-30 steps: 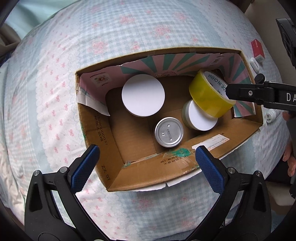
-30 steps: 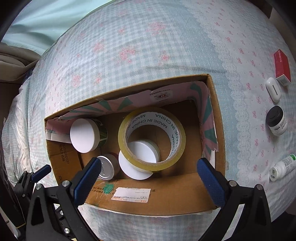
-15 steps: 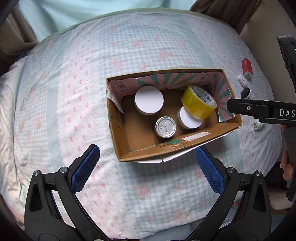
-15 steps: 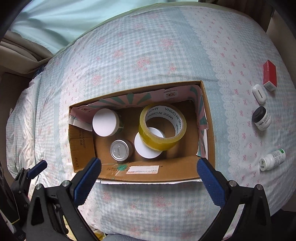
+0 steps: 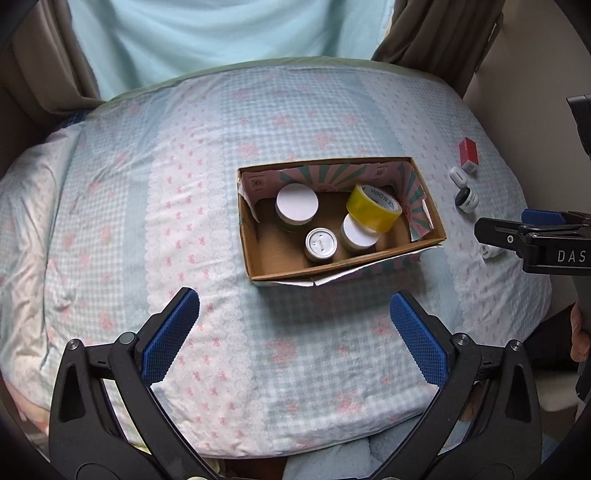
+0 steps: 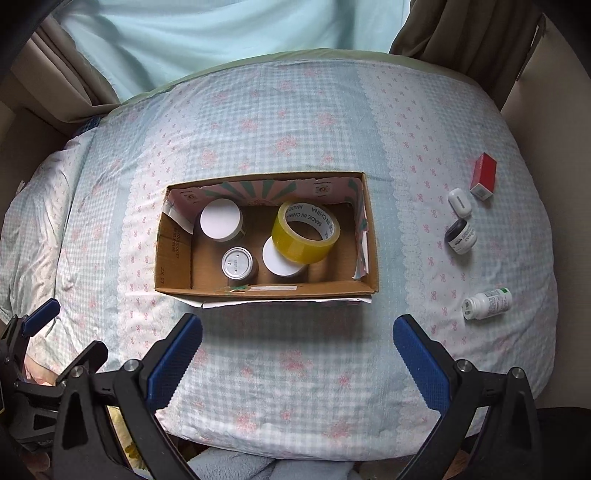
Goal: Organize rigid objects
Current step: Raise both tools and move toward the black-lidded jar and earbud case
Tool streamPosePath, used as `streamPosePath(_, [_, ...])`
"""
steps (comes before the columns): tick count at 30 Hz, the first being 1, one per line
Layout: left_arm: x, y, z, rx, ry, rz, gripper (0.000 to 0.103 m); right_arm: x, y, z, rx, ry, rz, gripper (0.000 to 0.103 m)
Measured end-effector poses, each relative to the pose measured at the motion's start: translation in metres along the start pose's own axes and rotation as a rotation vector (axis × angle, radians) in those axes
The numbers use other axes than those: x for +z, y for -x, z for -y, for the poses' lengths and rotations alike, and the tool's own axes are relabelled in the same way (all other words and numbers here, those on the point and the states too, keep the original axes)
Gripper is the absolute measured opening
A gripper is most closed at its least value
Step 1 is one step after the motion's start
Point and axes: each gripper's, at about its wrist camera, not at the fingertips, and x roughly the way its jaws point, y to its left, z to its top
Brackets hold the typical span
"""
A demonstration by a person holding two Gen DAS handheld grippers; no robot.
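A cardboard box point(image 6: 173, 254) point(image 5: 251, 254) sits on the bed. Inside it stand a white-lidded jar point(image 6: 220, 220), a silver-lidded tin point(image 6: 238, 263) and a second white-lidded jar point(image 6: 279, 262), with a yellow tape roll point(image 6: 306, 232) point(image 5: 373, 208) leaning on that second jar. To the right of the box lie a red box point(image 6: 484, 176), a white case point(image 6: 459, 201), a black-capped jar point(image 6: 460, 236) and a white pill bottle point(image 6: 487, 303). My left gripper point(image 5: 293, 332) is open and empty, high above the bed in front of the box. My right gripper point(image 6: 297, 354) is open and empty too.
The bed has a blue checked cover with pink flowers point(image 6: 295, 118). Curtains point(image 6: 221, 33) hang behind it. The right gripper's arm point(image 5: 532, 238) shows at the right of the left wrist view, and the left gripper's arm point(image 6: 33, 350) at the lower left of the right wrist view.
Both grippers have pulled up and back from the box, which now looks much smaller. The tape roll stays in the box, leaning on the jar. Both stay open.
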Motion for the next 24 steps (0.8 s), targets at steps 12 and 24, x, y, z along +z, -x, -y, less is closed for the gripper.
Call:
streamPosePath(12, [0.010, 0.022, 0.074, -0.054, -0.128, 0.077, 0.103, -0.044, 0.053, 0.080, -0.096, -0.188, 0.074, 0.103])
streamPosePath(24, [0.051, -0.018, 0.198, -0.109, -0.119, 0.028, 0.103, -0.050, 0.044, 0.222, -0.093, -0.315, 0.081, 0.103])
